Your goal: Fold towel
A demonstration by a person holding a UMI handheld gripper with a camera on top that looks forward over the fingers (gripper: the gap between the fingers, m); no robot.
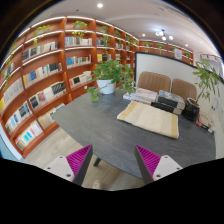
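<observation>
A pale yellow towel (pixel 148 117) lies flat on the grey table (pixel 105 130), toward the far right side of the top. My gripper (pixel 113 160) is held well short of the towel, over the table's near edge. Its two fingers (pixel 80 158) with magenta pads stand wide apart with nothing between them. The floor shows through the gap below.
Potted plants (pixel 110 74) stand at the table's far left. A printer-like box and dark items (pixel 170 101) sit beyond the towel. Wooden bookshelves (pixel 45 75) line the left wall. Brown chairs (pixel 168 86) stand behind the table.
</observation>
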